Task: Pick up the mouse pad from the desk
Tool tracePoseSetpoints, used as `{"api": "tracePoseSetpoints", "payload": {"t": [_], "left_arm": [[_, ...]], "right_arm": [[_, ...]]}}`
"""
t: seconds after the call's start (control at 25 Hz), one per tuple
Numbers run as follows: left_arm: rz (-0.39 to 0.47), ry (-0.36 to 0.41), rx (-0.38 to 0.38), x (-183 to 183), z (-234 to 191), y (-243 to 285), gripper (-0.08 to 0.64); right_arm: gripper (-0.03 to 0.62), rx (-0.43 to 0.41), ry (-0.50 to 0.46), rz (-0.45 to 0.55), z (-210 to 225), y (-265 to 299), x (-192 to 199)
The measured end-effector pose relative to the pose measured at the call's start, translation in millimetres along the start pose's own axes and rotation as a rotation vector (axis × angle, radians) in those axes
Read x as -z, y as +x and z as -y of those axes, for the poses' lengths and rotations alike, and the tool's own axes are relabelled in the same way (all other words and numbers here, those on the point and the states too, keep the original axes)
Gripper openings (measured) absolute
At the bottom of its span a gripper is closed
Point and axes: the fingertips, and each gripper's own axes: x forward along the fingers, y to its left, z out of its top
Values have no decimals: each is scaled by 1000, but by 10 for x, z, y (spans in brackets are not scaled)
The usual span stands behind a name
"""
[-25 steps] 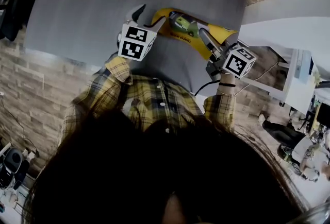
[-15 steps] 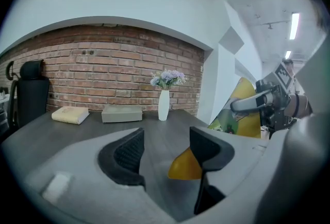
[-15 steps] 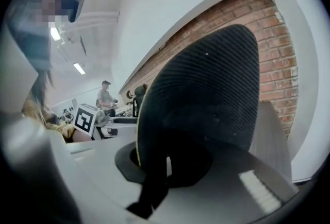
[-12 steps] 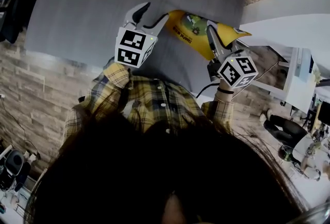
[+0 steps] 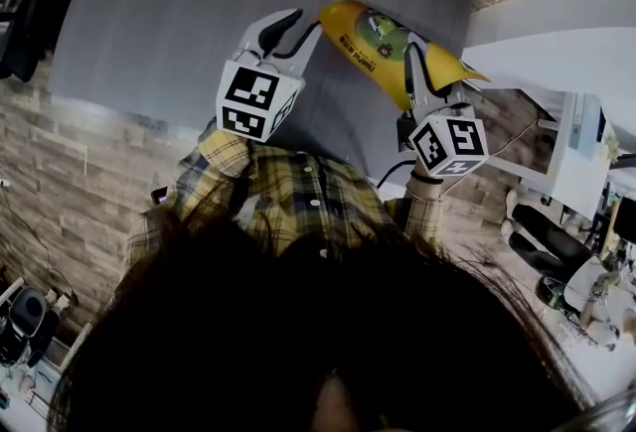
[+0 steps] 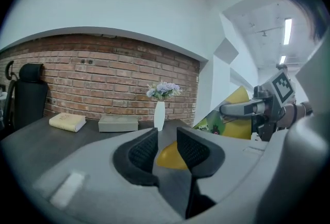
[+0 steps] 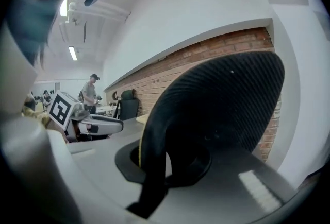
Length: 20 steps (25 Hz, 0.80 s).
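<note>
**Head view: mouse pad held over the desk**

1. Desk (image 5: 149, 13): dark grey top, filling the upper part of the head view.
2. Brick wall (image 6: 103, 84): red-brown, behind the desk in the left gripper view.
3. Mouse pad (image 5: 383, 38): yellow printed face and black textured underside. It is raised clear of the desk top and tilted, towards the desk's right side.
4. Right gripper (image 5: 412, 63): fingers closed on the pad's right portion. In the right gripper view the black underside fills the space at the jaws.
5. Left gripper (image 5: 281, 31): fingers a little apart and gripping nothing. It sits just beside the pad's left end. A yellow corner shows in the gap in the left gripper view, apparently beyond the fingertips rather than between them.
6. Pale book (image 6: 67, 121) and grey box (image 6: 118, 123): lying near each other at the wall.
7. White vase (image 6: 160, 115): upright, with pale flowers, just right of the grey box.
</note>
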Motion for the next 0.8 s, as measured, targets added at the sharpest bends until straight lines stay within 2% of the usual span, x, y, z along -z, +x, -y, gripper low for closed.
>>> {"api": "tracePoseSetpoints", "payload": {"t": [0.36, 0.8], "left_arm": [[8, 9, -19, -30, -1, -53, 2], [-12, 14, -17, 29, 19, -42, 0]], "right_arm": [[14, 56, -18, 6, 15, -69, 37], [14, 89, -40, 4, 52, -108, 95]]}}
